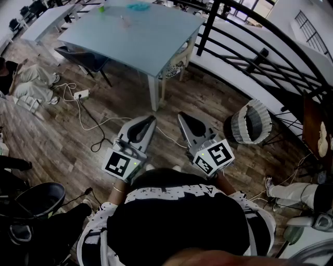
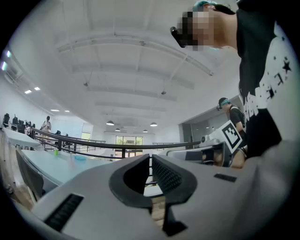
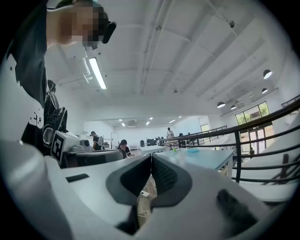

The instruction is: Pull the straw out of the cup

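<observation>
Jaws of the left gripper (image 1: 150,120) are resting together, with nothing lying between them; in the left gripper view only the far room is showing past the closed tips. Jaws of the right gripper (image 1: 182,116) are also pressing together and are holding nothing. The person is holding both grippers low and close to the body, side by side over the wooden floor (image 1: 62,135), with the tips pointing toward the pale table (image 1: 156,47). On this table, well apart from both grippers, a small clear thing that seems to be the cup (image 1: 123,19) is standing near a teal object (image 1: 138,6). The straw is too small to make out. A wicker basket (image 1: 250,123) is standing on the floor at the right, near the black railing (image 1: 244,47).
</observation>
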Action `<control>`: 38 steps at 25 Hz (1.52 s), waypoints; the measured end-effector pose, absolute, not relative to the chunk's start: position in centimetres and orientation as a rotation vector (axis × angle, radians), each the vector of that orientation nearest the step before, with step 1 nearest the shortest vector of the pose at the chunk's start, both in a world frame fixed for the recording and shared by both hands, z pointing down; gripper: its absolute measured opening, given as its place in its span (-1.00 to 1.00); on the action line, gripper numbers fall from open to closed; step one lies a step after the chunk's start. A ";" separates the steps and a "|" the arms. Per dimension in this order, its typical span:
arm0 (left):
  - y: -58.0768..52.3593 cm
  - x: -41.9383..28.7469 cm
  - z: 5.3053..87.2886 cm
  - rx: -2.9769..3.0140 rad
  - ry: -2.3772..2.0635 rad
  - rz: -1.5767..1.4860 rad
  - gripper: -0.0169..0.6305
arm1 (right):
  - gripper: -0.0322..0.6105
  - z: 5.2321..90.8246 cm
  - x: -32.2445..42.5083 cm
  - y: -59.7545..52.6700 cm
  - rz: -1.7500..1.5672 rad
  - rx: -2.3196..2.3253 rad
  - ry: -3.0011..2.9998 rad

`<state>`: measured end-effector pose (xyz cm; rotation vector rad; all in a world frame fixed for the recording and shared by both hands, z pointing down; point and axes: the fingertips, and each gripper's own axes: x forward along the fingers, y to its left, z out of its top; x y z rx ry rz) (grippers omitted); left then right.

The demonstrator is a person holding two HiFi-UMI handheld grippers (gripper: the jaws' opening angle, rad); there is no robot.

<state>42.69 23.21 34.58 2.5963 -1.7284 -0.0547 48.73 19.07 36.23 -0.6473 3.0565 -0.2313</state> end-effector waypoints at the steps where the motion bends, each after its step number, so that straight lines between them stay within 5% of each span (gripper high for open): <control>1: 23.2 42.6 34.6 2.597 -1.728 -0.058 -0.87 | -0.82 36.3 48.6 19.1 -0.231 -0.645 3.059; 38: 28.3 33.2 34.7 2.579 -1.783 -0.109 -0.87 | -0.81 35.0 39.6 22.7 -0.170 -0.671 3.033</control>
